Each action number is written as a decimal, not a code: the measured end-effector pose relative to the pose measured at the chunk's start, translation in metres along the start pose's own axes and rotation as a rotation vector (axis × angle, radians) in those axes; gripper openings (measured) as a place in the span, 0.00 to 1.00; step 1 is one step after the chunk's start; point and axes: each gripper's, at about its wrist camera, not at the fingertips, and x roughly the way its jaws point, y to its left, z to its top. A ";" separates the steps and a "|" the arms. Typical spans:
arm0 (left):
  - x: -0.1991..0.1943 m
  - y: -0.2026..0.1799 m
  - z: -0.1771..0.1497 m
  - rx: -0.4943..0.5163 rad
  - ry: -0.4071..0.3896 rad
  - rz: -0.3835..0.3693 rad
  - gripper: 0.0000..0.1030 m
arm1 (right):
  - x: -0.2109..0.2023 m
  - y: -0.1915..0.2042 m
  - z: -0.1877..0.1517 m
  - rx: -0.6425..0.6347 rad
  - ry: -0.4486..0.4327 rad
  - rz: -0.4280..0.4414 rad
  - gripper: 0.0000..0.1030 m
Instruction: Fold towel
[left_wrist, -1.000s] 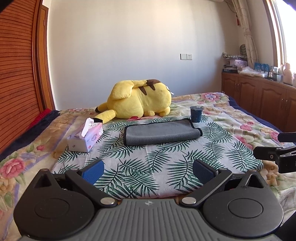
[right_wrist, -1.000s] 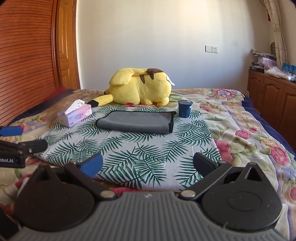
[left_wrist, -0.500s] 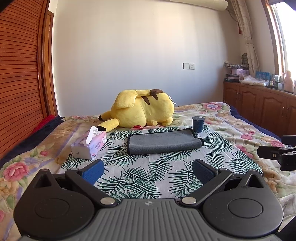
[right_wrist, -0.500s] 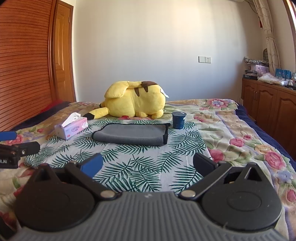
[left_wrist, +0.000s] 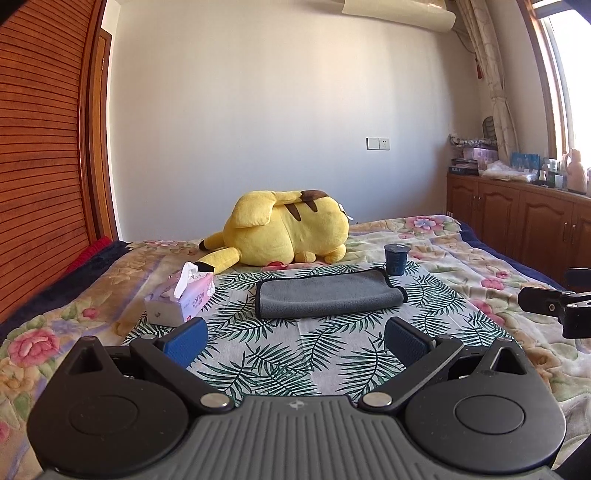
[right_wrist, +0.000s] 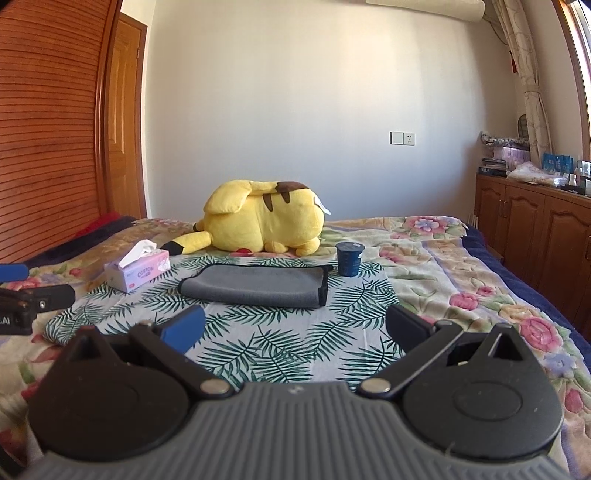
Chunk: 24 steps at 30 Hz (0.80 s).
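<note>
- Nearest, the left hand-held gripper is spread wide with nothing between its blue pads; it hovers over the near edge of the palm-leaf cloth and touches nothing.
- The right hand-held gripper is equally wide and empty, held above the same cloth, well short of the towel.
- Further in, the grey towel lies flat on that cloth, on the bed, already doubled over, with a dark bound edge along its right end.
- It looks soft, light and limp; it should drape and sag once lifted, so a pinch at a single corner would likely let the layers slide apart. The two corners of one short end, one per gripper, look like the best hold.
- A tissue box stands to its left, and a dark blue cup just beside its far right corner could tip if brushed.
- Behind sits a yellow plush toy.
</note>
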 end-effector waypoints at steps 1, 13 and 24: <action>0.000 0.000 0.000 0.000 -0.002 0.001 0.84 | 0.000 -0.001 0.000 0.003 -0.002 -0.002 1.00; -0.001 -0.001 0.000 0.005 -0.001 0.001 0.84 | -0.001 0.000 -0.001 0.006 -0.009 -0.008 1.00; -0.002 -0.002 0.000 0.006 -0.004 0.004 0.84 | -0.001 0.000 -0.001 0.005 -0.009 -0.008 1.00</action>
